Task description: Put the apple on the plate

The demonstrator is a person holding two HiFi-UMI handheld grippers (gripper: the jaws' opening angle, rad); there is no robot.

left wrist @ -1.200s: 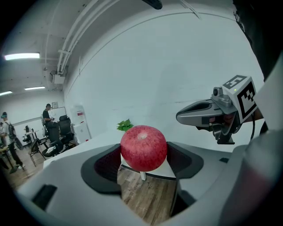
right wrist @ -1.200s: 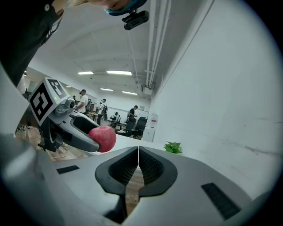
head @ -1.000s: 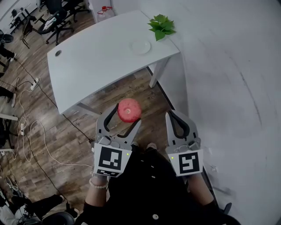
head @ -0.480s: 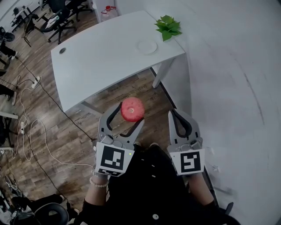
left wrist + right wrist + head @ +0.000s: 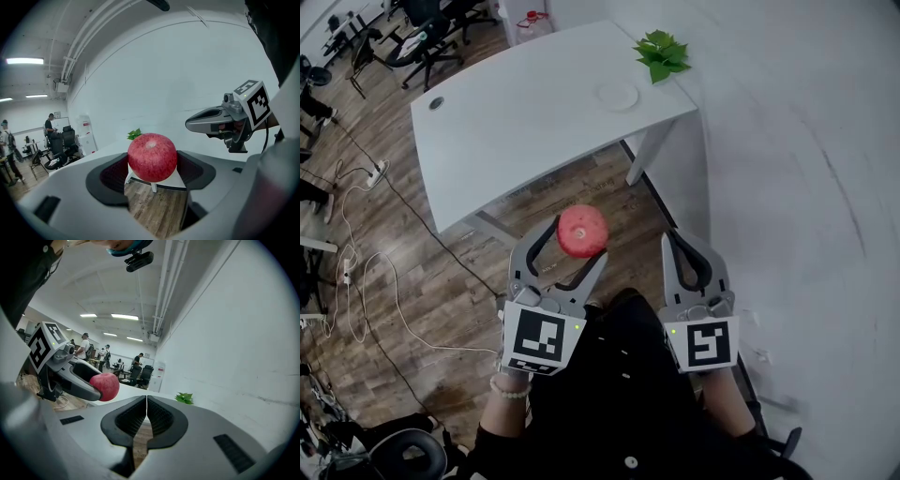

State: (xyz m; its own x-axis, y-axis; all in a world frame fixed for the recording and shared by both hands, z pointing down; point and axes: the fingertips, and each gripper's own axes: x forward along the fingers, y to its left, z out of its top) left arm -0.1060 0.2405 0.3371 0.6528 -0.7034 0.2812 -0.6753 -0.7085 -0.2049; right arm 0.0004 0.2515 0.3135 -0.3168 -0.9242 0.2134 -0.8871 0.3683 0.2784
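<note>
A red apple point(image 5: 582, 231) sits clamped between the jaws of my left gripper point(image 5: 572, 236), held in the air above the wooden floor, short of the white table point(image 5: 516, 122). The same apple point(image 5: 152, 157) fills the middle of the left gripper view, and shows as the apple point(image 5: 105, 386) at the left of the right gripper view. A small white plate point(image 5: 617, 95) lies on the table's far right part, beside a green plant point(image 5: 663, 54). My right gripper point(image 5: 686, 242) hangs to the right of the left one, its jaws pressed together with nothing between them.
The table's white legs point(image 5: 638, 161) stand between me and the plate. A white wall point(image 5: 787, 169) runs close along the right. Cables point(image 5: 366, 281) trail over the floor at left, and office chairs point(image 5: 422, 33) stand beyond the table. People stand far off in the left gripper view.
The table and plate have shifted slightly right and closer in the head view. The left gripper has kept the apple; both grippers sit a little further right.
</note>
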